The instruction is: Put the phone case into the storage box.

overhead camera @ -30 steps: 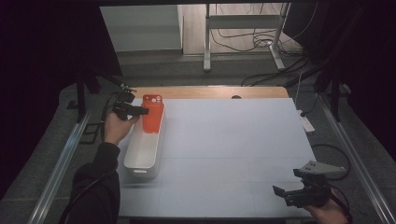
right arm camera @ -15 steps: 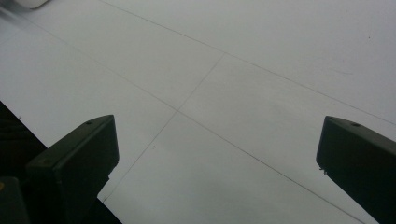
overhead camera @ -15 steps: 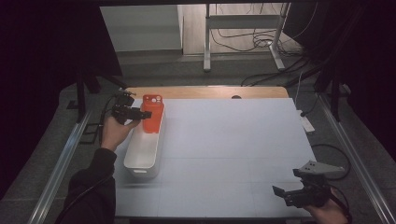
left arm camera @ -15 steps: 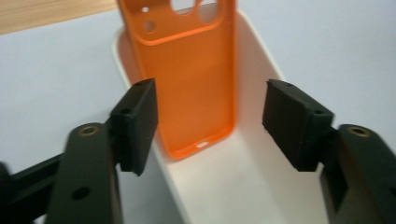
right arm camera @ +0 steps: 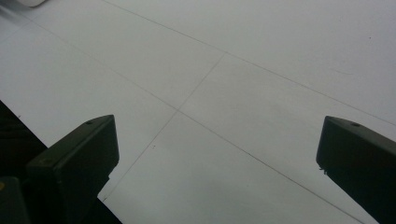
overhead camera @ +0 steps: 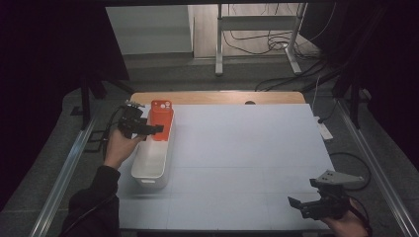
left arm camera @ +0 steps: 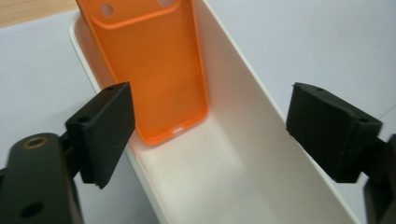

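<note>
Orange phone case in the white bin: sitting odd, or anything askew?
The orange phone case isn't flat: it leans tilted against the far end of the white bin, lower edge down inside. No spill or damage visible.

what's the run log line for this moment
left gripper: open, just released | orange phone case: leaning in white bin | right gripper: open, idle

From my seat, most of the white table (overhead camera: pixel 247 148) lies bare, so either hand could sweep across it. The one obstacle is the white bin (overhead camera: pixel 150 165) along the left edge, with the orange phone case (overhead camera: pixel 160 118) leaning upright against its far end.
</note>
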Available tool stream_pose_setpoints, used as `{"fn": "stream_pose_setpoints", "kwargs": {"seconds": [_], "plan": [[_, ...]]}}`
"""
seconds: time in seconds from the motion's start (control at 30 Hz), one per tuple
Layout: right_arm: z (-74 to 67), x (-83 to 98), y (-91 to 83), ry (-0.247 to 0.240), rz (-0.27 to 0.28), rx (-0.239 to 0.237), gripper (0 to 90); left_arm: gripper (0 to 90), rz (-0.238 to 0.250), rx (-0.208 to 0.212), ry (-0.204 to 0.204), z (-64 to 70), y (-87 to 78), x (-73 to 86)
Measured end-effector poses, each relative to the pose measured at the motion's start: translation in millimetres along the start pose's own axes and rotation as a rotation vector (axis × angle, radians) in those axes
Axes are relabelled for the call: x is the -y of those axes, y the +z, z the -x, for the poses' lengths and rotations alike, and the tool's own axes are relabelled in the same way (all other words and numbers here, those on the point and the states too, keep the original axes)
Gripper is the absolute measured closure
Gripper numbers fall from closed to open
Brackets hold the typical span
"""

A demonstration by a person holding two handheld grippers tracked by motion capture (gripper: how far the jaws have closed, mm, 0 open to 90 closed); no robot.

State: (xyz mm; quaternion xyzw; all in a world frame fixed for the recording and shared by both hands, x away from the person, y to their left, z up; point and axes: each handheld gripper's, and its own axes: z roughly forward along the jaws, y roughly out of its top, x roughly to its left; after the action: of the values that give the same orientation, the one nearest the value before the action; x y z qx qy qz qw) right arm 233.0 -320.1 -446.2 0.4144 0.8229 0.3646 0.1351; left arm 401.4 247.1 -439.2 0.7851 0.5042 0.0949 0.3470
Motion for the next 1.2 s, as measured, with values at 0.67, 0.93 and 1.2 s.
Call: {"fn": "stream_pose_setpoints", "kwargs": {"seconds": [0.67,0.93,1.2], "plan": [[-1.1,-0.6,0.7,-0.007,-0.010,0.004,0.0,2.9,0.025,0.009,0.110,31.8,-8.5,23.9],[-0.7,-0.5,1.1,-0.004,-0.014,0.004,0.0,1.0,0.045,0.022,0.140,49.6,-14.3,33.9],[-1.4,-0.7,1.9,-0.007,-0.021,0.004,0.0,1.1,0.068,0.021,0.162,57.2,-22.5,43.4]]}}
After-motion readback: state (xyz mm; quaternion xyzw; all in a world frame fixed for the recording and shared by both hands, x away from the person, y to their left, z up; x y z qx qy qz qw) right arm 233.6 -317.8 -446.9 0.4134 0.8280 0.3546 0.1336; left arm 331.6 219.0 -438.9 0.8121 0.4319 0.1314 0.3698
